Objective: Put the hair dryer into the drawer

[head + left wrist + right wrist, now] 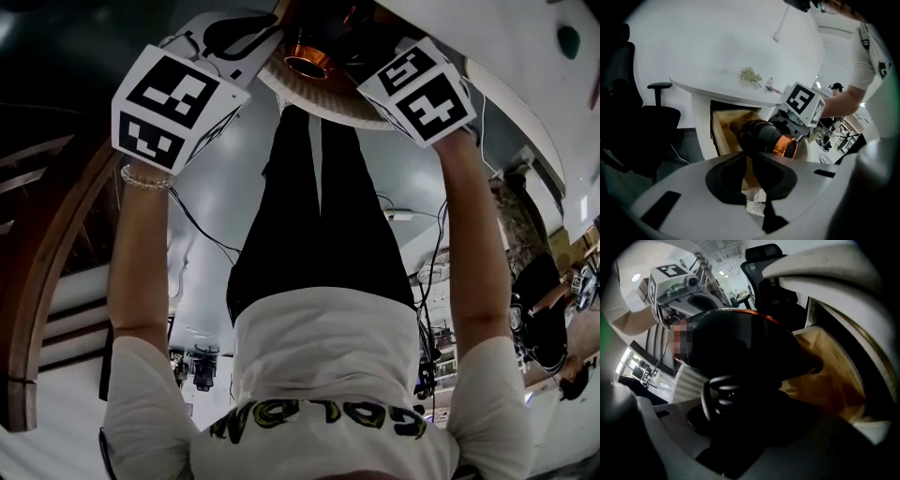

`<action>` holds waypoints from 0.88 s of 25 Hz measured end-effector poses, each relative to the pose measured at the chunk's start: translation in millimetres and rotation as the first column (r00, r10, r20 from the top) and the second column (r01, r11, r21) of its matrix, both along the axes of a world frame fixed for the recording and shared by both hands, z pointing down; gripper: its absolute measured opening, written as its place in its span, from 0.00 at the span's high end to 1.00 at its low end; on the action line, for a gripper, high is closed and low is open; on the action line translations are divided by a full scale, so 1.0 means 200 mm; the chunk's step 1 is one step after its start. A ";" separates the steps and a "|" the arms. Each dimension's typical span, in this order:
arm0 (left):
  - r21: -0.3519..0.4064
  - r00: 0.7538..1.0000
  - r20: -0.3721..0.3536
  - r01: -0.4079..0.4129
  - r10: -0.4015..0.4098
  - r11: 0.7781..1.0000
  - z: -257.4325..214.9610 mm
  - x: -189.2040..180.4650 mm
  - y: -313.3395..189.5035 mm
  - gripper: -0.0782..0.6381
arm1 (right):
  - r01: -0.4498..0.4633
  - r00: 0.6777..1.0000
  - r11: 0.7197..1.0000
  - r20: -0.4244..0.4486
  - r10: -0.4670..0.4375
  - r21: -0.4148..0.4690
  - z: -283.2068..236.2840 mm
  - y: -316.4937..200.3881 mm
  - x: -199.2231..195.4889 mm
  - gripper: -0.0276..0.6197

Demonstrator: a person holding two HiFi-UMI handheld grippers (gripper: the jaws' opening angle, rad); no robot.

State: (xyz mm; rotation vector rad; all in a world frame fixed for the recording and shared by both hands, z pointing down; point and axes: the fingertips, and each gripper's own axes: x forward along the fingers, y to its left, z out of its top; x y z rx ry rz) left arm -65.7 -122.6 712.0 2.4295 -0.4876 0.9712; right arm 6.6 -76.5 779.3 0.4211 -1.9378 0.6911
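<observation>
Your left claw (752,158) and right claw (754,397) both grip the black hair dryer (761,136), the right one wide around it, at the mouth of the open wooden drawer (834,373) under the white bench (717,70).

Head view: set above, facing steeply down the person's own front; left gripper (251,37), right gripper (370,52) and hair dryer (309,64) crowd its top edge. Left gripper view, right gripper view: each rides hard against the dryer from opposite sides, facing the other gripper. Both share the open drawer (723,130) behind.
</observation>
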 end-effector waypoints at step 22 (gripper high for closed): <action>-0.075 0.995 0.041 -0.092 0.095 0.993 0.19 0.04 0.00 0.82 | 0.137 0.862 0.988 -0.499 -0.086 0.067 0.32 -0.08 0.10 0.59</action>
